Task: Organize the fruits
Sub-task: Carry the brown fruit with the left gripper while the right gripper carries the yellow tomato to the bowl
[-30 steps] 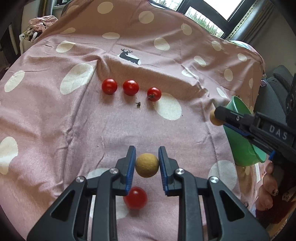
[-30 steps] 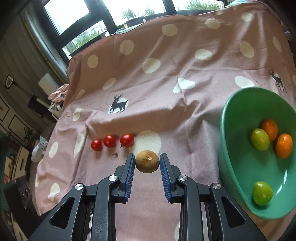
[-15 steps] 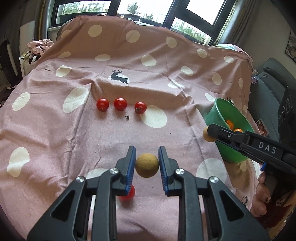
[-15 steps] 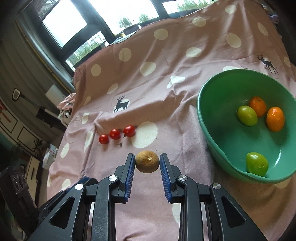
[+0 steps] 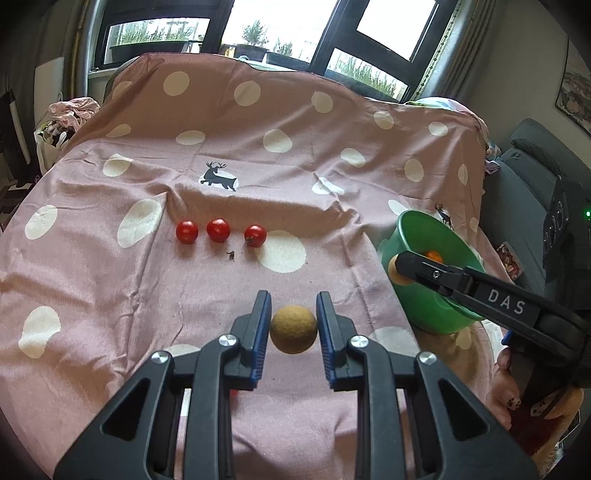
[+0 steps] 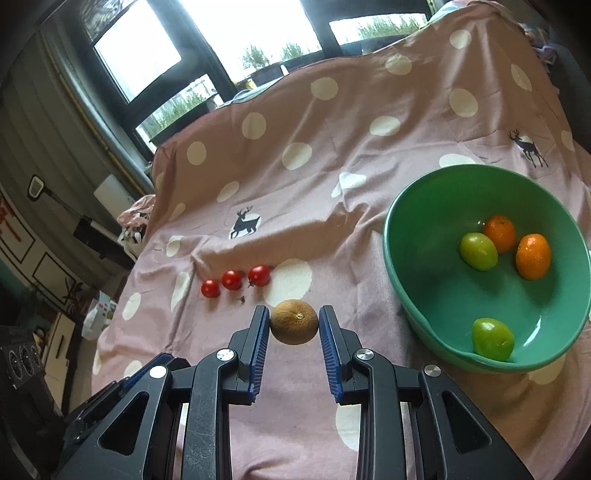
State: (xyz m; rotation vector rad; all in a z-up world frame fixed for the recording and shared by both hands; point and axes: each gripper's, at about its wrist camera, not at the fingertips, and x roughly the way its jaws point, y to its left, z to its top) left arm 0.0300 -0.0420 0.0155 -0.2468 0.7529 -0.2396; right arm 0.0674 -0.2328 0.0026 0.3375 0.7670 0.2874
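My left gripper (image 5: 293, 326) is shut on a round tan fruit (image 5: 293, 329) and holds it above the pink dotted cloth (image 5: 110, 295). My right gripper (image 6: 293, 328) is shut on a brownish-tan fruit (image 6: 294, 322), also held in the air; it shows at the right in the left wrist view (image 5: 397, 271), beside the green bowl (image 5: 417, 229). The bowl (image 6: 417, 291) holds two orange fruits (image 6: 533, 256) and two green fruits (image 6: 493, 339). Three red tomatoes (image 5: 218, 230) lie in a row on the cloth, also seen in the right wrist view (image 6: 232, 279).
A small dark stem bit (image 5: 231, 254) lies by the tomatoes. A grey sofa (image 5: 532, 173) stands at the right. Windows (image 5: 295, 29) are behind the table. A bundle of clothes (image 5: 70, 118) lies at the far left.
Both grippers have risen and pulled back with their fruits. The red tomato under my left gripper has gone out of sight. The bowl has come further into the right wrist view.
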